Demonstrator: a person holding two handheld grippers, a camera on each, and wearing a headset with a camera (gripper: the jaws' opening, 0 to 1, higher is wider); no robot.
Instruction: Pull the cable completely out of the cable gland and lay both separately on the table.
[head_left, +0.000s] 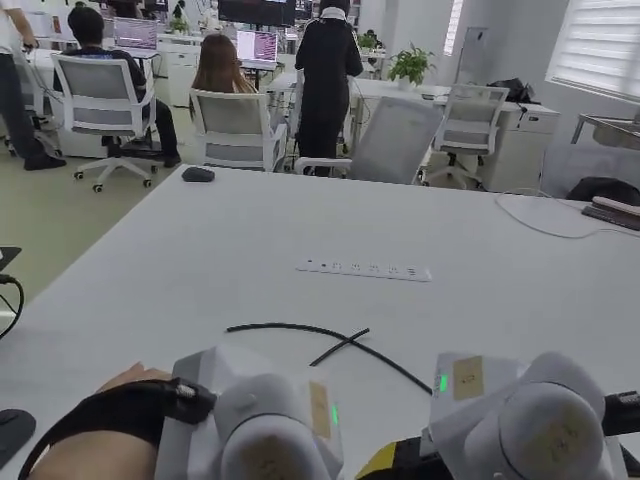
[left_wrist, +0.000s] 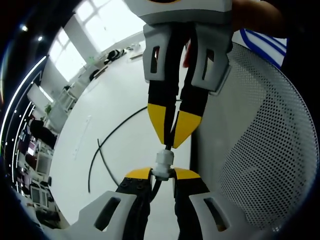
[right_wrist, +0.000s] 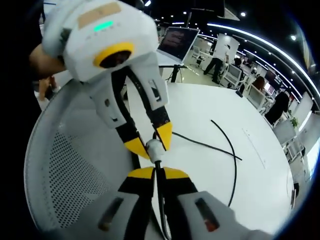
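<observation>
A long black cable (head_left: 335, 341) lies in a crossing loop on the white table (head_left: 200, 260); the loop also shows in the gripper views (left_wrist: 107, 135) (right_wrist: 220, 147). Its near end is lifted and runs into a small white cable gland (left_wrist: 163, 161) (right_wrist: 154, 148). My left gripper (left_wrist: 162, 173) (right_wrist: 151, 142) is shut on the gland. My right gripper (right_wrist: 157, 172) (left_wrist: 174, 142) faces it, shut on the cable just behind the gland. Both gripper bodies sit at the bottom of the head view, left (head_left: 270, 425) and right (head_left: 530, 420), close together at the table's near edge.
A white power strip (head_left: 365, 269) lies mid-table beyond the cable, with a dark mouse (head_left: 198, 174) at the far edge and a keyboard (head_left: 610, 212) at far right. A white perforated surface (left_wrist: 260, 150) (right_wrist: 65, 165) sits close beside the grippers. Office chairs and people stand beyond the table.
</observation>
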